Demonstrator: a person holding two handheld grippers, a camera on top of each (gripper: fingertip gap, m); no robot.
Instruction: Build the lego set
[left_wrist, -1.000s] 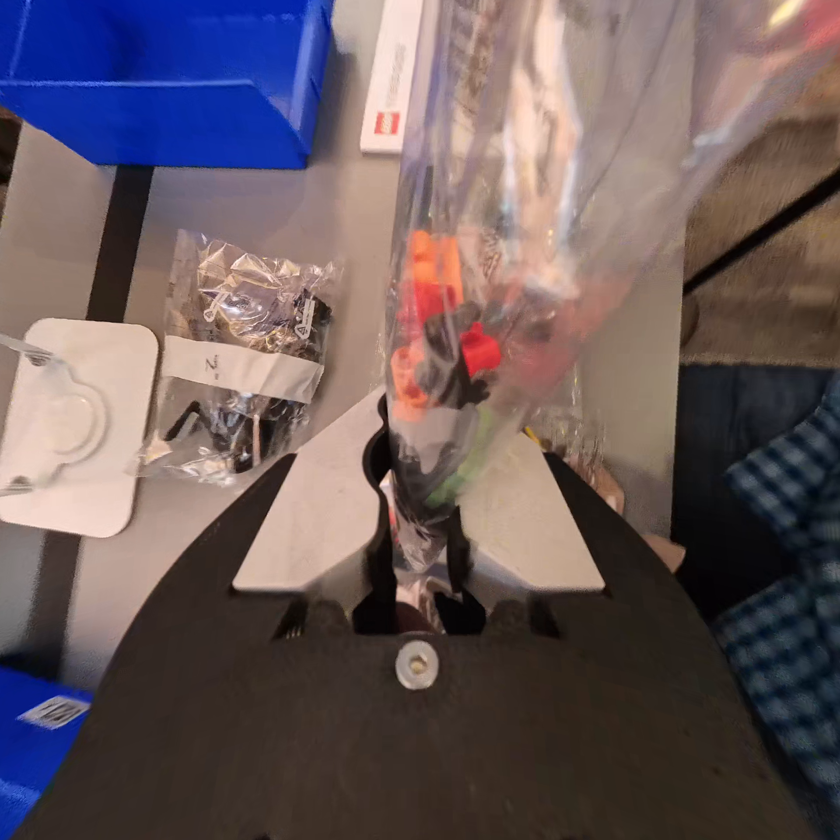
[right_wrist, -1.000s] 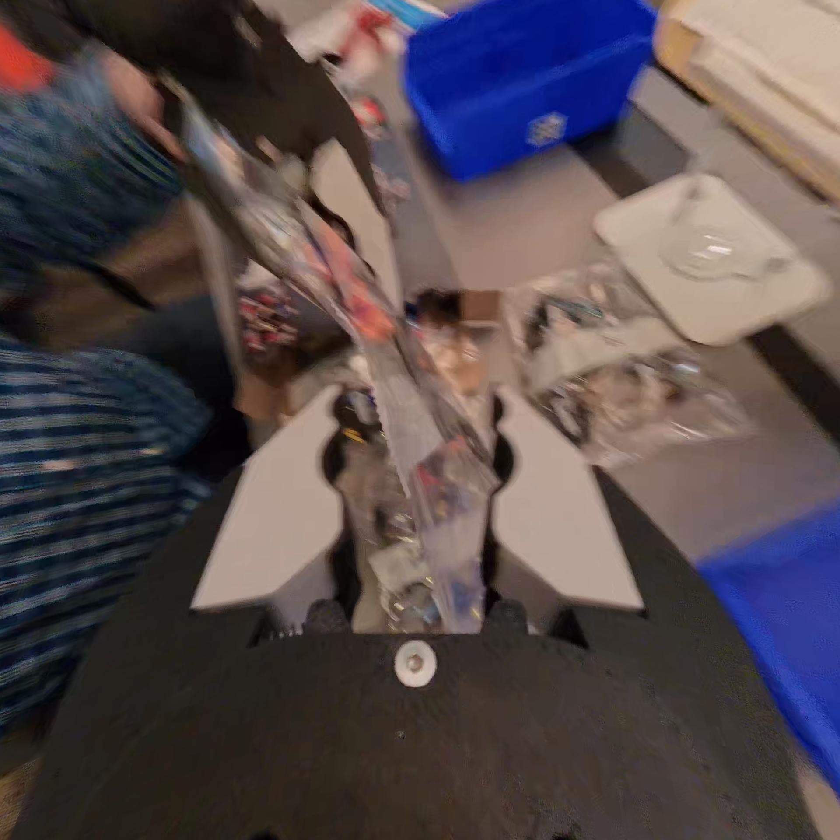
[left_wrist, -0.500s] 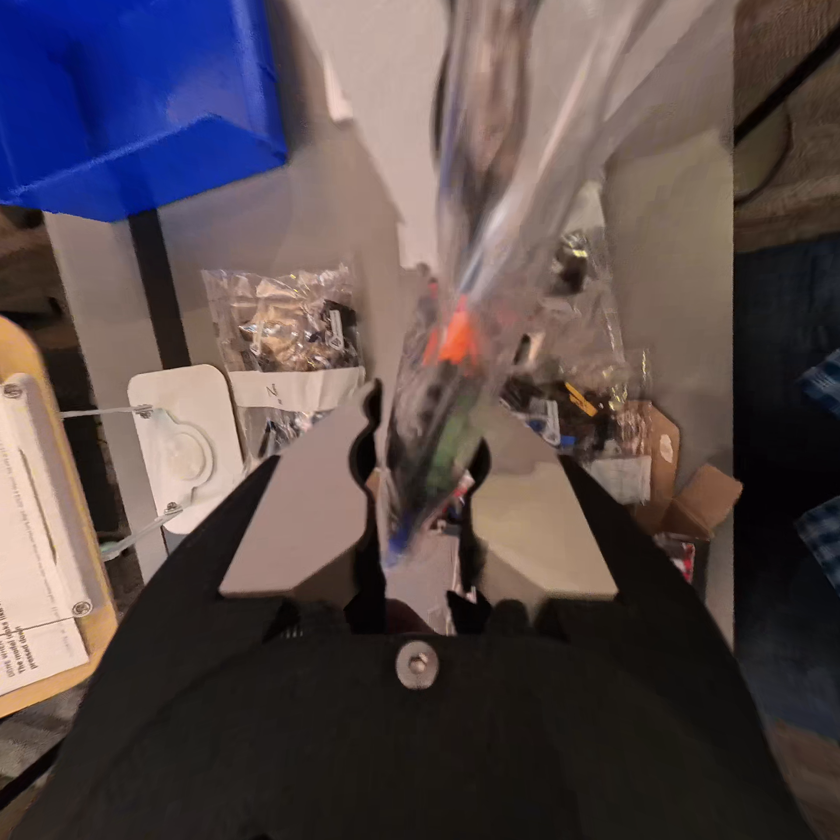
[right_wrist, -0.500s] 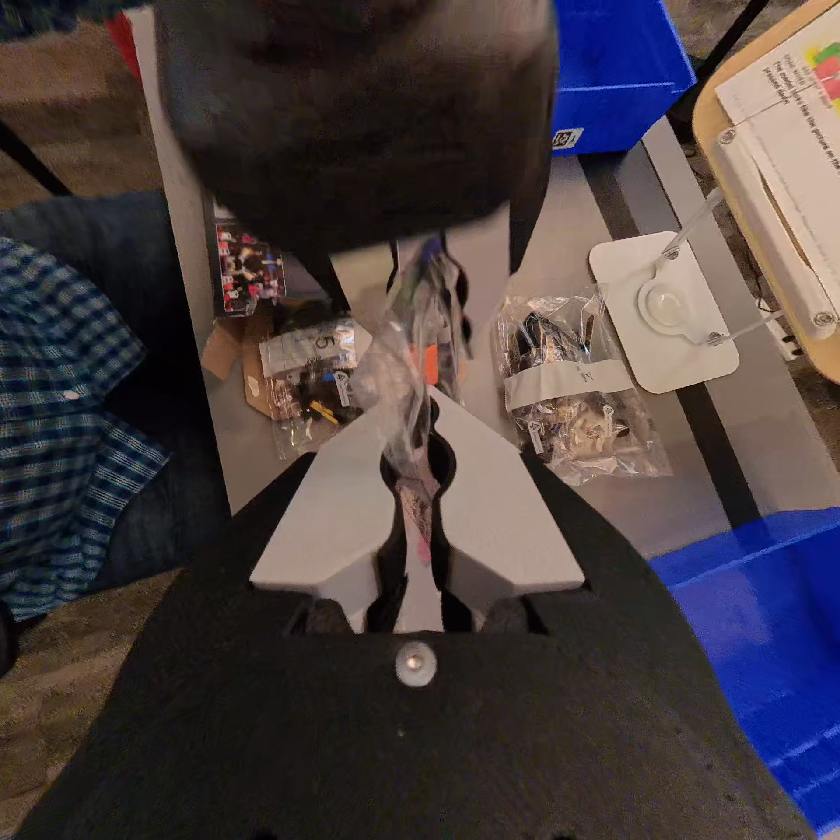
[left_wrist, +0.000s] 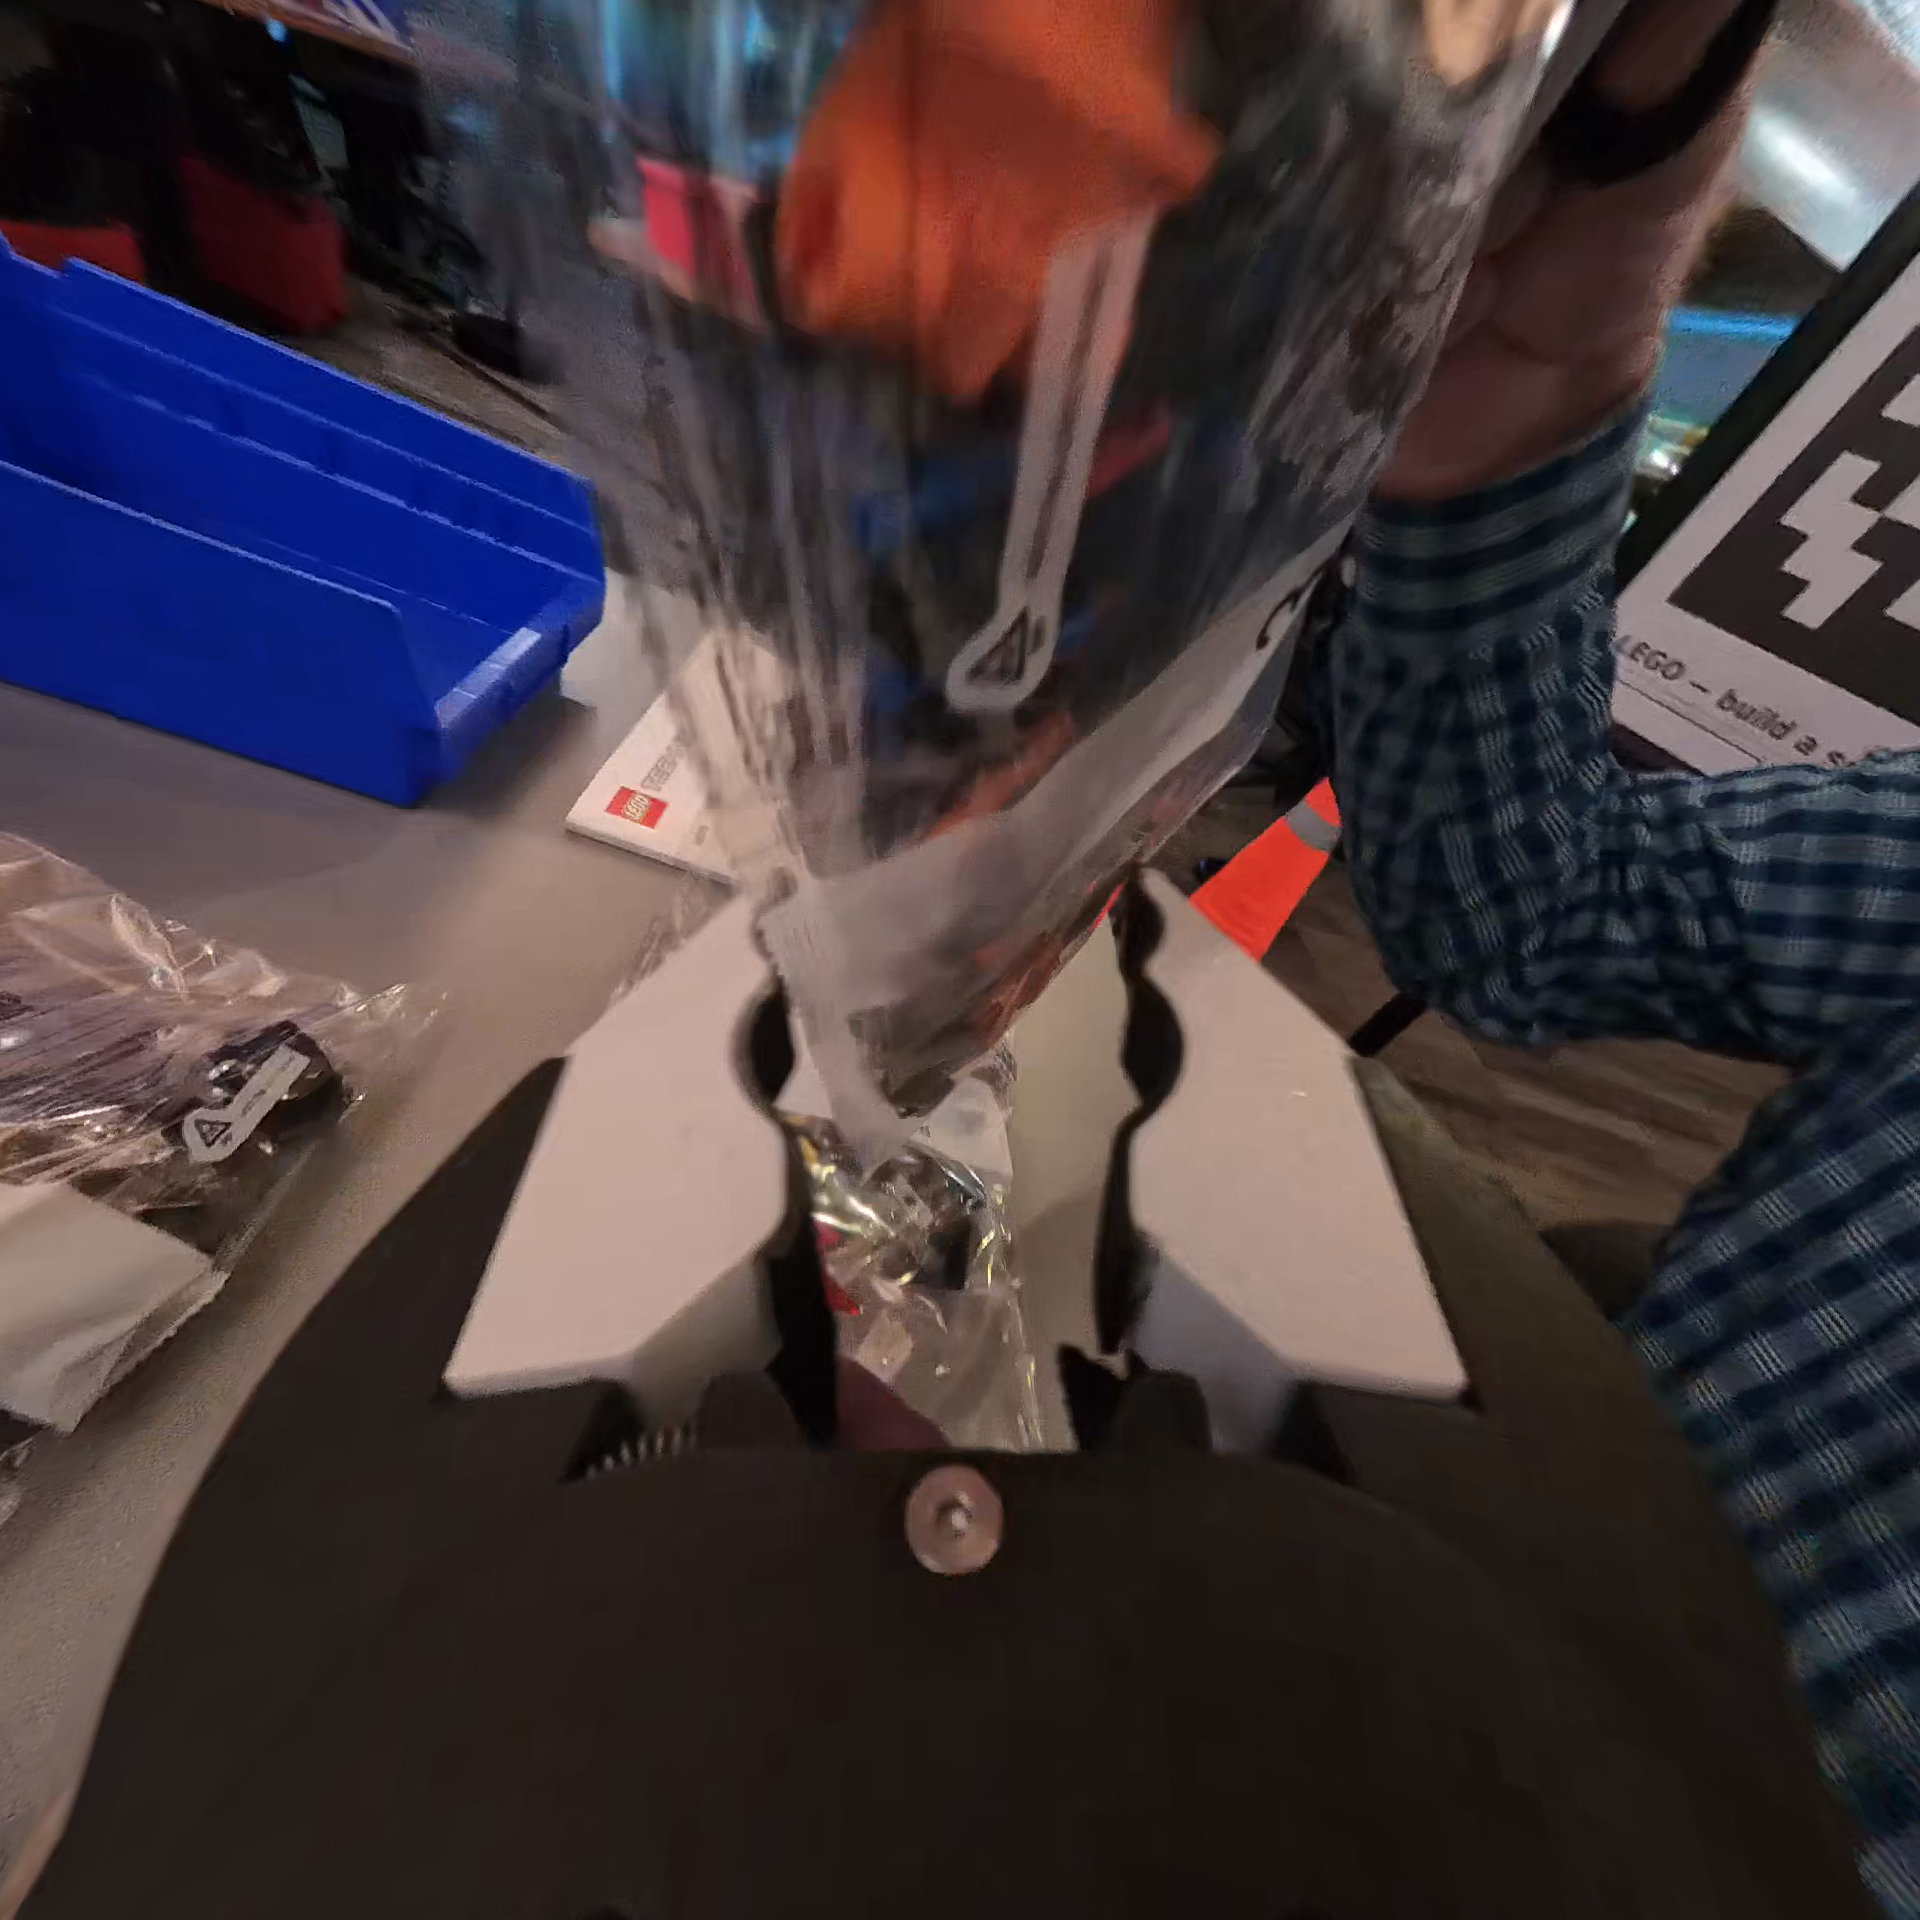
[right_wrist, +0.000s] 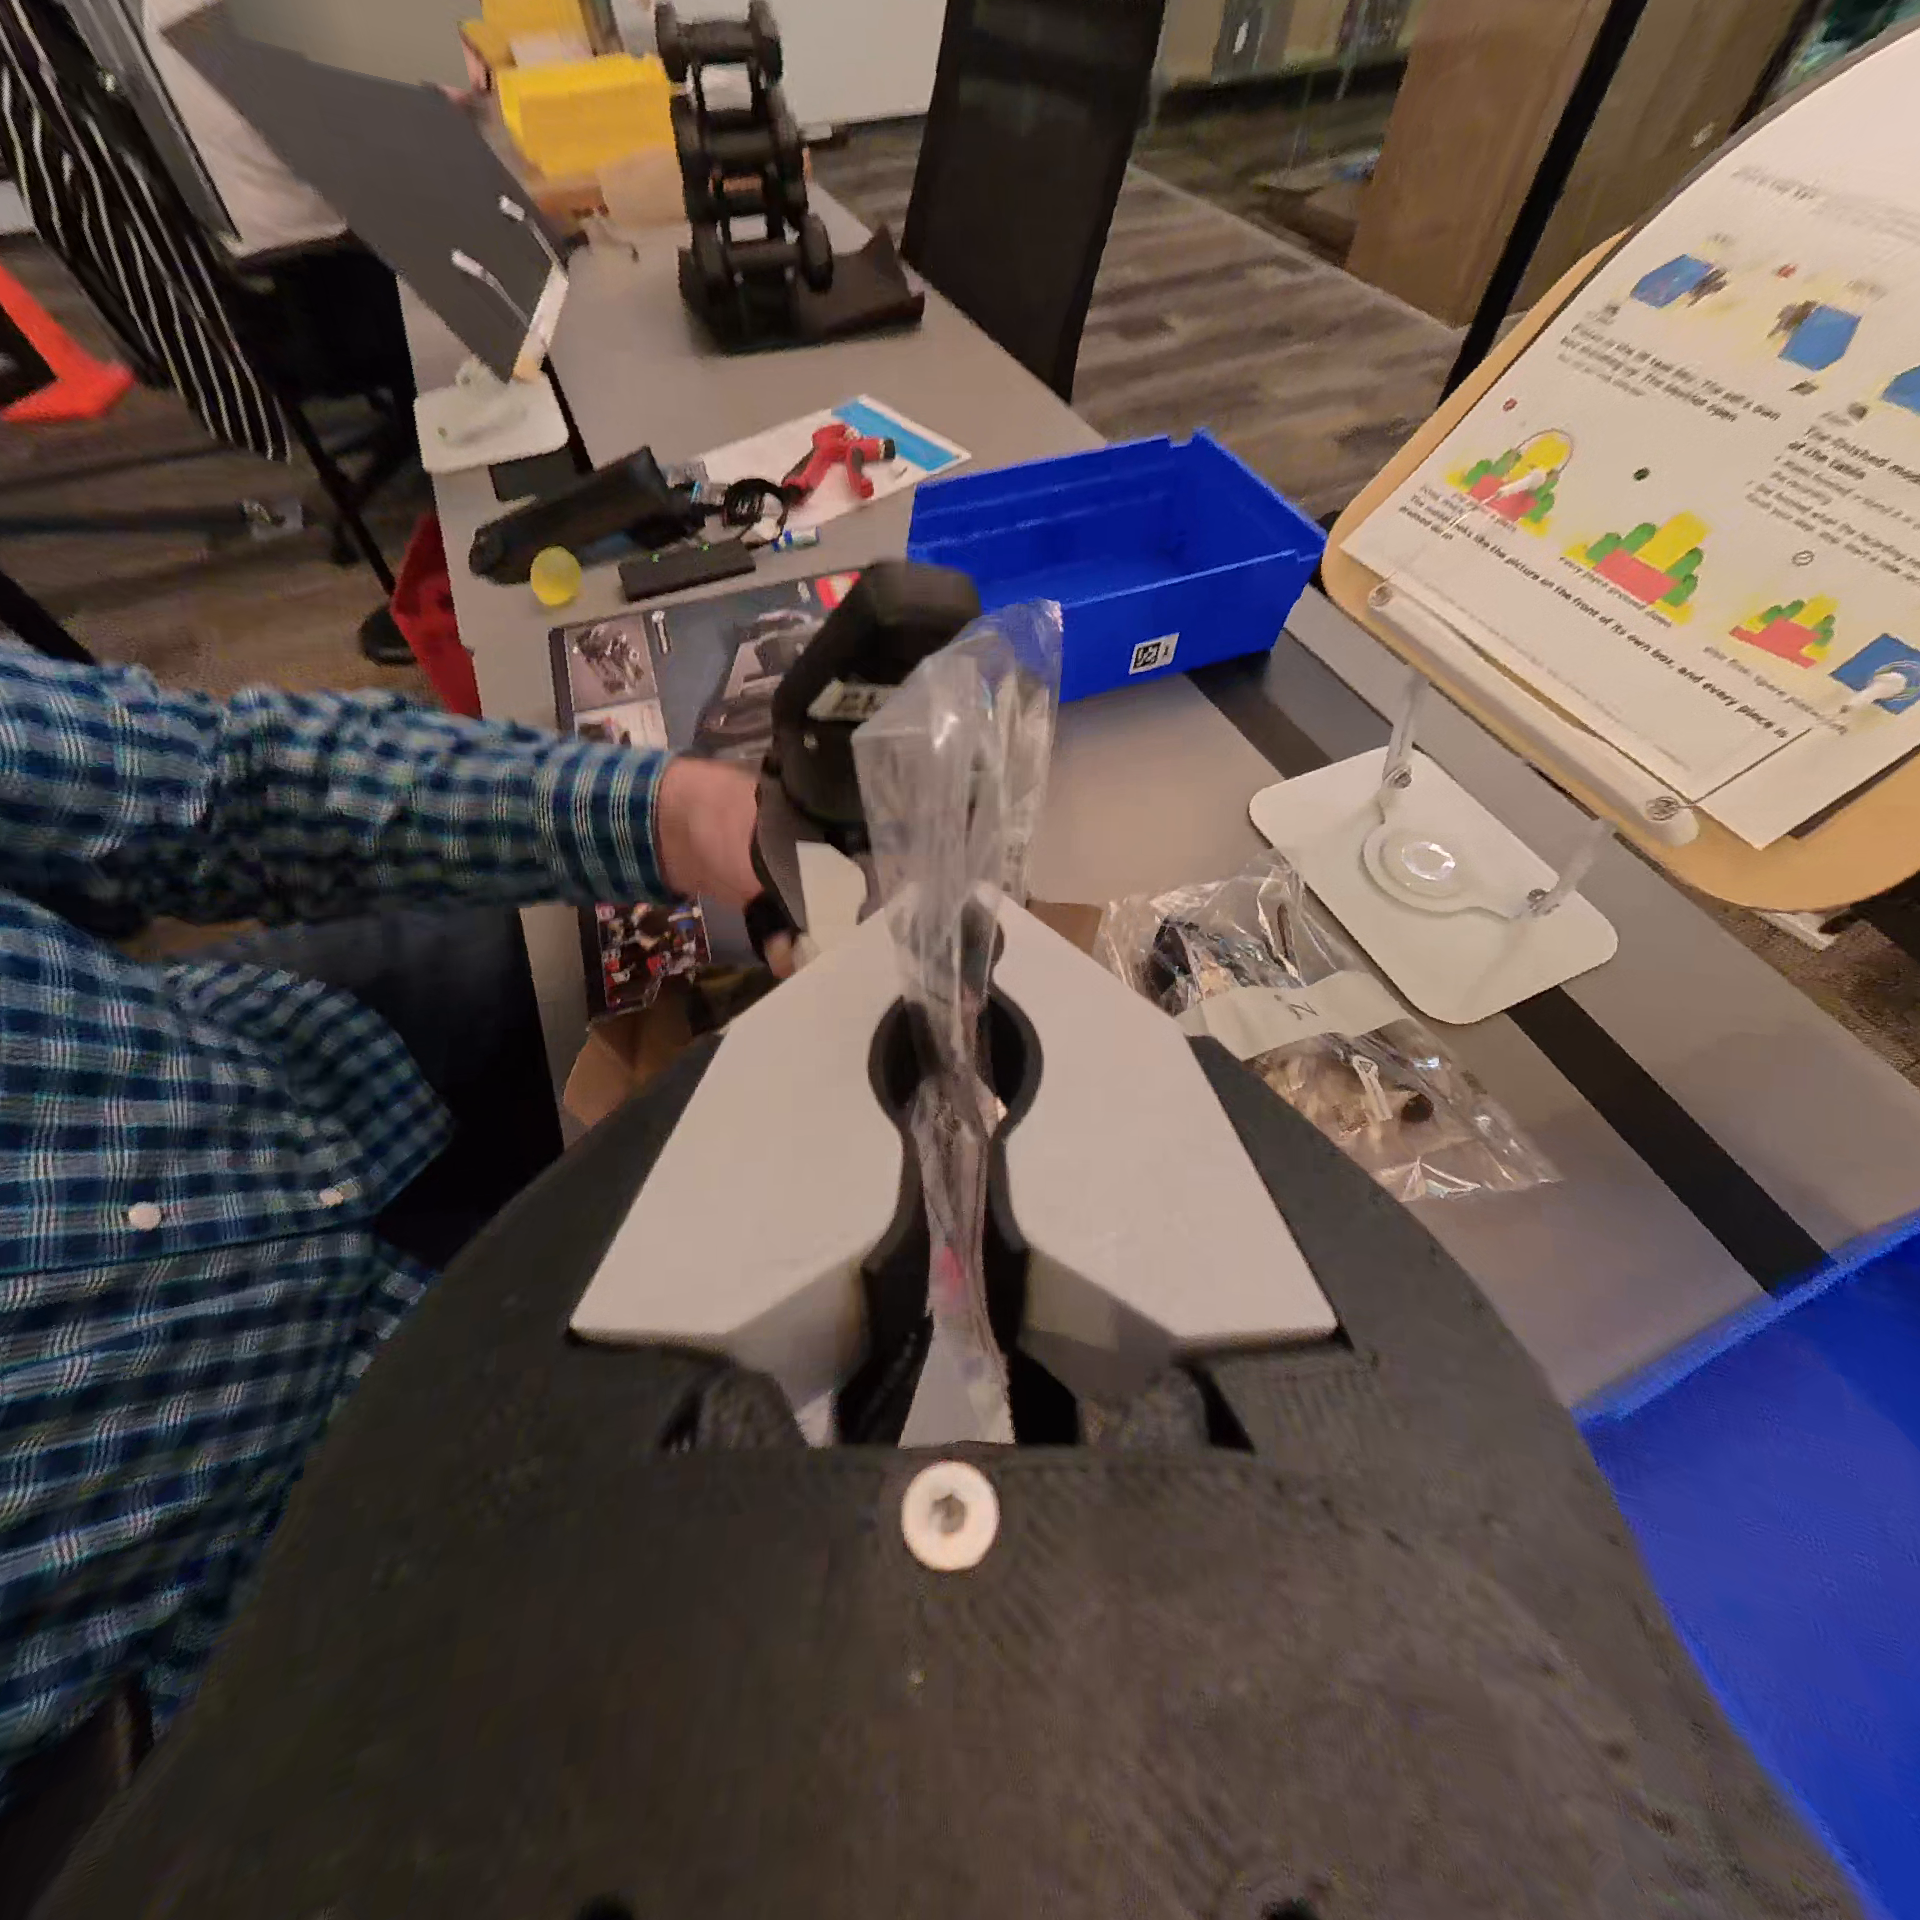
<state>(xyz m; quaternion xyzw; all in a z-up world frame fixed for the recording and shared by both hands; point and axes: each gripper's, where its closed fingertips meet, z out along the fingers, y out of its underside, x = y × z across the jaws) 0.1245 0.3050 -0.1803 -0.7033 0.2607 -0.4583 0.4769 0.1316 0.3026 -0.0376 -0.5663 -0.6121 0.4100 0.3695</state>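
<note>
A clear plastic bag of Lego pieces (left_wrist: 1039, 520) hangs blurred in front of my left gripper (left_wrist: 951, 935). The left jaws stand apart, and the bag's lower corner dangles loose between them. My right gripper (right_wrist: 951, 935) is shut on the same bag (right_wrist: 956, 790), which sticks up out of its jaws. The left gripper (right_wrist: 831, 727) shows just behind that bag in the right wrist view, held by a hand. A second bag of dark pieces (right_wrist: 1299, 1018) lies on the grey table (right_wrist: 1143, 779); it also shows in the left wrist view (left_wrist: 187, 1039). A third bag (left_wrist: 904, 1226) lies under the left gripper.
A blue bin (right_wrist: 1122, 561) stands at the back, seen too in the left wrist view (left_wrist: 260, 582). An instruction booklet (right_wrist: 665, 665) lies beside it. A sheet stand (right_wrist: 1662, 520) on a white base (right_wrist: 1434, 883) is at the right. Another blue bin (right_wrist: 1766, 1507) is near right. Across from one pair of fingers to the other is roughly 15 centimeters.
My left jaws have opened and let go of the bag. My right gripper has closed on it and lifted it. Both views have tilted from looking down to looking across the table.
</note>
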